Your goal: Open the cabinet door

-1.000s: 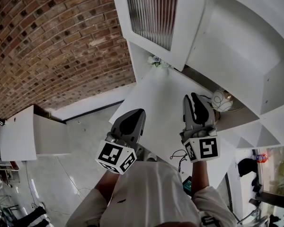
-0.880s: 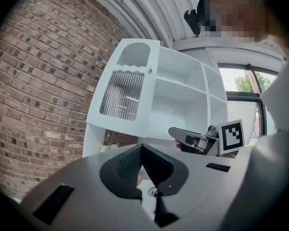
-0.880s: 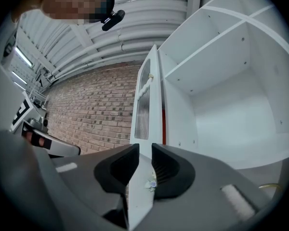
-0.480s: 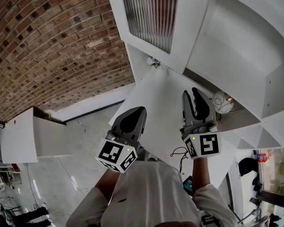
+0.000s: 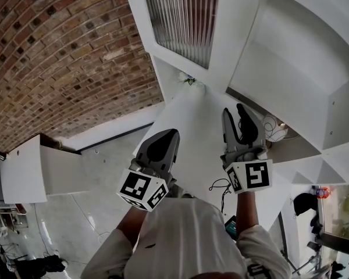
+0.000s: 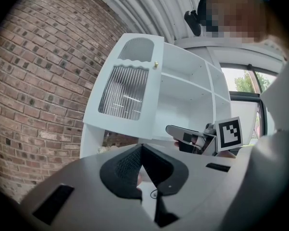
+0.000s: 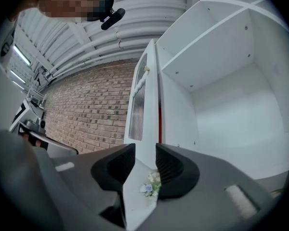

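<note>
Ahead of us and above both tools, the cabinet door [image 5: 180,22] already stands swung out from the white cabinet [image 5: 302,57]. Its ribbed glass panel faces the brick wall [image 5: 64,51], its small gold knob [image 6: 156,64] sits at the free edge, and the bare shelves lie open to view. We judge the opening done or nearly so, which would explain why neither tool is on the door. Our right gripper [image 5: 237,118] has its jaws apart; they have just been opening, and nothing lies between the pads. Through the gap we see only the door's edge and a small flower ornament [image 7: 151,184] on the cabinet's ledge, well beyond. We read that as letting go after the pull. Our left gripper [image 5: 163,144] has its jaws closed tip to tip on nothing, and we take it for the spare hand in this job. We hold both hands out in front of the chest, side by side and apart. The grippers point about level toward the cabinet, their marker cubes face back at us, and both sit below the door, touching nothing.
</note>
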Available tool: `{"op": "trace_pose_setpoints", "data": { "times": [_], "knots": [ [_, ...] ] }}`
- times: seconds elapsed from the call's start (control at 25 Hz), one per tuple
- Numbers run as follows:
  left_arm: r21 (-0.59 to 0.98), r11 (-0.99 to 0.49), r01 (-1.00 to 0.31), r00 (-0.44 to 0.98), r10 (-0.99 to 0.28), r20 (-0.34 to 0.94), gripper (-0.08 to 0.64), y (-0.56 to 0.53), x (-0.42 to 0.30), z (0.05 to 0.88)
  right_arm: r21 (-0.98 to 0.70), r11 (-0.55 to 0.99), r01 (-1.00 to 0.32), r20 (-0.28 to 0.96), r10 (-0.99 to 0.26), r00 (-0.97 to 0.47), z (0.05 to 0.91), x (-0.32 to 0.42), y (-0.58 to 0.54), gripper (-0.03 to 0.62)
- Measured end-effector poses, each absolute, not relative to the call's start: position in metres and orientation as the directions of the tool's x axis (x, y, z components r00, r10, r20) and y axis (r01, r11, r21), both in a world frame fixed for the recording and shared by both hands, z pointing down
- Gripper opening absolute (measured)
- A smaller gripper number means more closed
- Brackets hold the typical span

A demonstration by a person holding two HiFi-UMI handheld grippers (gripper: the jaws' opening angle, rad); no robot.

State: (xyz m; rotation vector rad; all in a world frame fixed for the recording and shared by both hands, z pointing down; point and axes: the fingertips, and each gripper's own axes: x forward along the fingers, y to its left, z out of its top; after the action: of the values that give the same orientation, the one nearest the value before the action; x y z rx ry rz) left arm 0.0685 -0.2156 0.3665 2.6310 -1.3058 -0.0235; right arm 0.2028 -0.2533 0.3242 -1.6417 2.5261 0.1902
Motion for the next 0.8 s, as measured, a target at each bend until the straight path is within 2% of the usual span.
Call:
{"op": "trace_pose_setpoints", "data": {
  "times": [0.4,0.8],
  "knots": [
    [0.203,-0.575,-0.793,0.598,-0.797,0.081,0.009,-0.233,0.066,0.373,0.028,0.401,-0.916,-0.163,-0.902,-0.400,0.325,0.203,-0.271,0.173],
    [0.198,-0.576,-0.793,0.600,-0.795,0.089,0.009,-0.247,0.065,0.371,0.029,0.402,-0.915,-0.158,-0.902,-0.401,0.326,0.201,-0.293,0.181]
  ]
}}
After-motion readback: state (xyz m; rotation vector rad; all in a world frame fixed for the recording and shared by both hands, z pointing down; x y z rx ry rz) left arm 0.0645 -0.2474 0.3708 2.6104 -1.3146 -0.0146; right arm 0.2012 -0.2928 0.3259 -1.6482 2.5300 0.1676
